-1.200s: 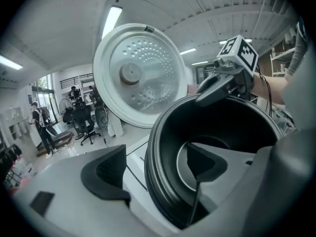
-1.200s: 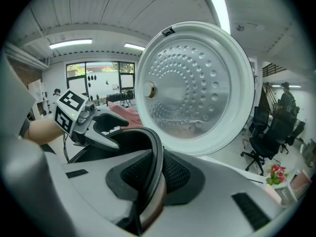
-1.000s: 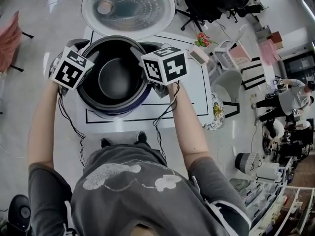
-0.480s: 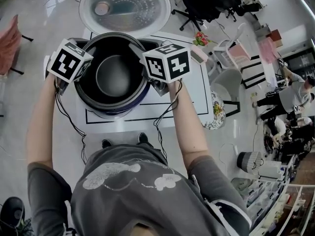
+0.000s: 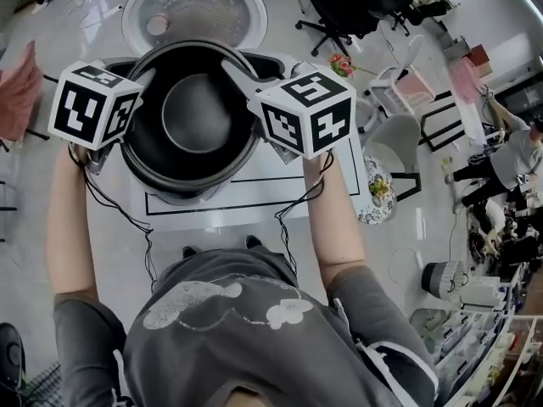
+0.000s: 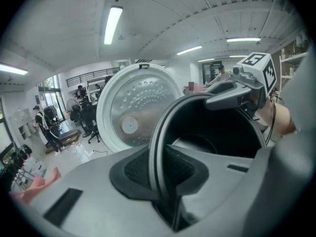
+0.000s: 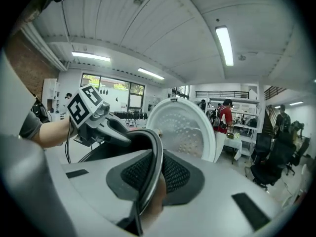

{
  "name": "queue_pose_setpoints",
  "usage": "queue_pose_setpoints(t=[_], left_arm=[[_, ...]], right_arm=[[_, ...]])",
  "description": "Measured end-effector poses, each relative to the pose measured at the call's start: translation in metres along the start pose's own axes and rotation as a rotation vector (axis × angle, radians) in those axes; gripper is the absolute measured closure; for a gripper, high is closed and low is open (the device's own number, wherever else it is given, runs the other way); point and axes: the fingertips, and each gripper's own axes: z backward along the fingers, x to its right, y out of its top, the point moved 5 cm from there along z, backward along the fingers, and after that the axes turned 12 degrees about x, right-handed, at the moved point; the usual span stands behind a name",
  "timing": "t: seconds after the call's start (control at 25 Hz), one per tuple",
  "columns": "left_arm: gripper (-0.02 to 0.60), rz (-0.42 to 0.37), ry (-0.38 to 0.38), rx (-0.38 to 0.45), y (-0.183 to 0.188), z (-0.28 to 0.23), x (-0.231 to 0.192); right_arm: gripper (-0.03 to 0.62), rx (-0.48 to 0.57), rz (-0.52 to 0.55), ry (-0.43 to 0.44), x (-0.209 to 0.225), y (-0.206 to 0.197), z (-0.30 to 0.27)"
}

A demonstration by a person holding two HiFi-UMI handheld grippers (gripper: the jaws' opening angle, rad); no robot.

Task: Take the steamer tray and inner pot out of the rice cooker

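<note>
The inner pot (image 5: 195, 117) is between the two tongs. Its left rim stands between the jaws of the left tongs (image 6: 165, 176), which have just been closing on it, and its right rim stands between the jaws of the right tongs (image 7: 154, 177). Behind the pot, beyond both tongs, the open lid (image 5: 193, 11) stands. The table (image 5: 254, 210) lies below the tongs. Some flowers (image 5: 346, 66) are to the right of the right tongs.

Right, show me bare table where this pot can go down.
Free: the table strip between rice cooker and person, and the patch to the cooker's right. Behind it the open lid crowds the space.
</note>
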Motion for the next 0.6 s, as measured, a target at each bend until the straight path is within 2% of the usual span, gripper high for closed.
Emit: queue_pose_setpoints(t=[0.12, 0.28, 0.44, 0.6], left_arm=[[0.515, -0.029, 0.018, 0.033, 0.029, 0.003, 0.022], [0.517, -0.064, -0.002, 0.075, 0.065, -0.010, 0.048], [0.517, -0.103, -0.027, 0.095, 0.100, -0.022, 0.112], [0.518, -0.123, -0.084, 0.069, 0.113, -0.063, 0.176]], right_arm=[[0.517, 0.059, 0.015, -0.012, 0.011, 0.015, 0.031], [0.517, 0.107, 0.026, -0.045, 0.037, 0.026, 0.065], [0.517, 0.126, 0.007, -0.077, 0.062, 0.027, 0.135], [0.517, 0.105, -0.040, -0.115, 0.100, -0.002, 0.196]])
